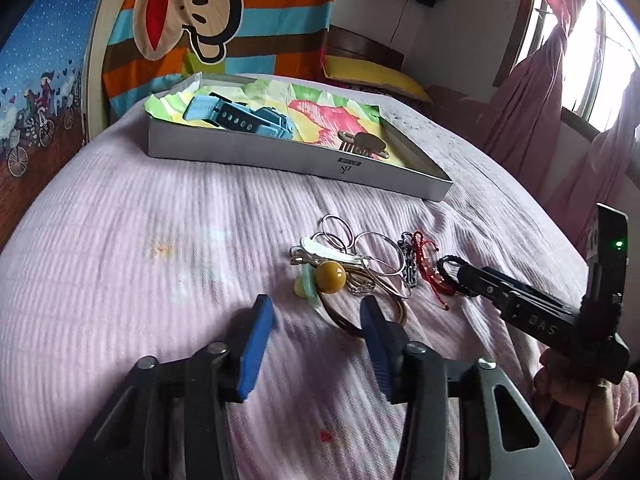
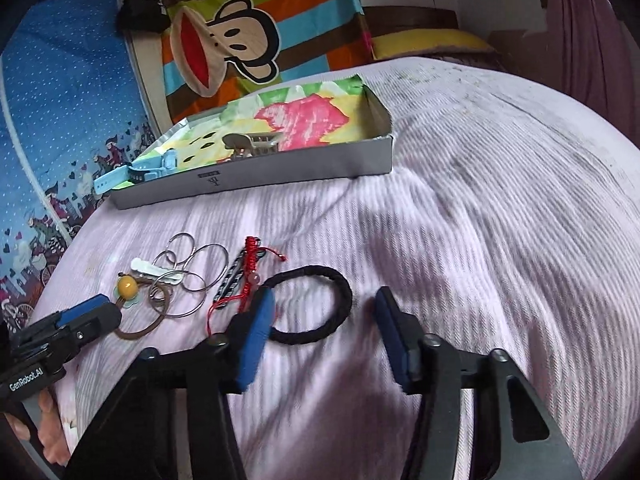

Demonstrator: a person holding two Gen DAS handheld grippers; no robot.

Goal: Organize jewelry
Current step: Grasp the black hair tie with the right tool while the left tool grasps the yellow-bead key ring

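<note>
Both tongs stood apart, empty: right tongs over the black hair tie, left tongs by the tangled pile. Risk: the left pad might snag the red cord bracelet, dragging neighbours off the bed.

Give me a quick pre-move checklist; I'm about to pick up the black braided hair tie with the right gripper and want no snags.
1. Right gripper open: ok.
2. Black hair tie between its fingers: not ok, left finger overlaps the loop.
3. Tie clear of the red cord bracelet: cannot tell.
4. Left gripper out of the way: ok.
5. Free space in the box: ok.
</note>
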